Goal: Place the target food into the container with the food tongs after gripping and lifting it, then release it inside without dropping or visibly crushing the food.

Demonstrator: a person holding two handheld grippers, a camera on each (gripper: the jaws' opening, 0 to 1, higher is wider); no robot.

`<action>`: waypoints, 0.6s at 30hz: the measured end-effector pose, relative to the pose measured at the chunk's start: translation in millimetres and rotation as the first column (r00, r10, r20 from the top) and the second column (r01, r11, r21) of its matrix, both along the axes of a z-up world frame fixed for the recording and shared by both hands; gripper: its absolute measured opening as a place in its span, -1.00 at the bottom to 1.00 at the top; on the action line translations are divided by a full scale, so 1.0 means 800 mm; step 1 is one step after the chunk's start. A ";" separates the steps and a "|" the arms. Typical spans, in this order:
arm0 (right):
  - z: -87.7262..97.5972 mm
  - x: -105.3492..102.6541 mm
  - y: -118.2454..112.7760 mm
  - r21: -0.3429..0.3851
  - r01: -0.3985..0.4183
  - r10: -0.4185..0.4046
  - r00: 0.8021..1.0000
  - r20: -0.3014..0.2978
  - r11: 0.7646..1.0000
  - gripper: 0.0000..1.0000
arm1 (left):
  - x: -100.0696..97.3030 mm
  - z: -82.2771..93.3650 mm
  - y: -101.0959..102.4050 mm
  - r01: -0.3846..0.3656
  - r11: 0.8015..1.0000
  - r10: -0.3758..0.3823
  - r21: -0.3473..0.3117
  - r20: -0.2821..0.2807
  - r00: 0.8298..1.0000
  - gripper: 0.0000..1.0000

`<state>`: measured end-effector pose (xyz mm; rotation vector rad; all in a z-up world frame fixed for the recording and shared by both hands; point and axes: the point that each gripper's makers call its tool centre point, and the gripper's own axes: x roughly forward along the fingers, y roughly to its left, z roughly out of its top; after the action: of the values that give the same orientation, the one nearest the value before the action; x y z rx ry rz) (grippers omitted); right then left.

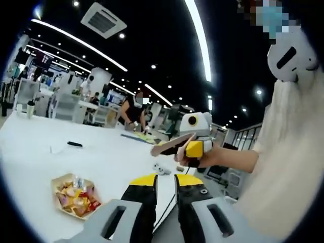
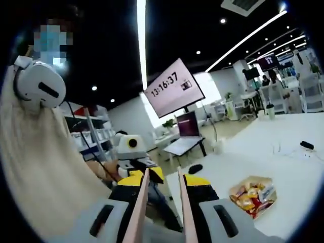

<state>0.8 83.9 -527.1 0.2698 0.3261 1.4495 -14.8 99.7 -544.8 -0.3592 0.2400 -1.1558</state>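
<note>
In the left gripper view, the left gripper [image 1: 165, 188] rises from the bottom with its yellow-tipped jaws standing a little apart and nothing between them. Just to its left and slightly below the tips, a paper tray [image 1: 56, 183] of wrapped snacks [image 1: 77, 199] sits on the white table [image 1: 101, 152]. Ahead and to the right of the jaws, well above the table, the person's hand carries the right gripper [image 1: 188, 147], with the wooden tongs [image 1: 172, 145] sticking out from it toward the left.

In the right gripper view, the right gripper [image 2: 163, 187] is clamped on the tongs [image 2: 183, 212], whose two wooden arms run up between the jaws and end with a narrow gap between them; nothing is held in the tongs. The tray [image 2: 242, 186] of snacks [image 2: 252, 196] lies to the right of the jaws, near but clear of them. The other gripper [image 2: 132, 152] shows just beyond the jaws, to the left. Whether this tray is the source or the container is hard to say from here.

The tongs are high and off to one side of the food, so the approach must swing across and down. A slanted descent could nudge the light tray along the smooth table. Slippery wrappers may slide out if pinched near the tips, and a hard squeeze would crush the contents.
</note>
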 end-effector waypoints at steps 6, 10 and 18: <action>-0.002 -0.007 0.007 -0.010 -0.035 0.035 0.999 0.006 0.999 -0.42 | -0.011 0.021 -0.010 0.048 0.999 -0.048 -0.014 0.045 0.998 -0.84; -0.002 -0.012 0.011 -0.003 -0.048 0.048 0.999 0.001 0.999 -0.41 | -0.013 0.022 -0.010 0.051 0.999 -0.050 -0.011 0.048 0.998 -0.88; 0.000 -0.024 0.015 0.003 -0.087 0.087 0.996 -0.005 0.996 -0.41 | -0.017 0.034 -0.005 0.048 0.997 -0.045 -0.066 0.044 0.998 -0.94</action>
<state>-18.1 95.6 -527.1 0.2642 0.3438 1.5349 -28.7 95.5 -517.4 -0.3892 0.1730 -1.2184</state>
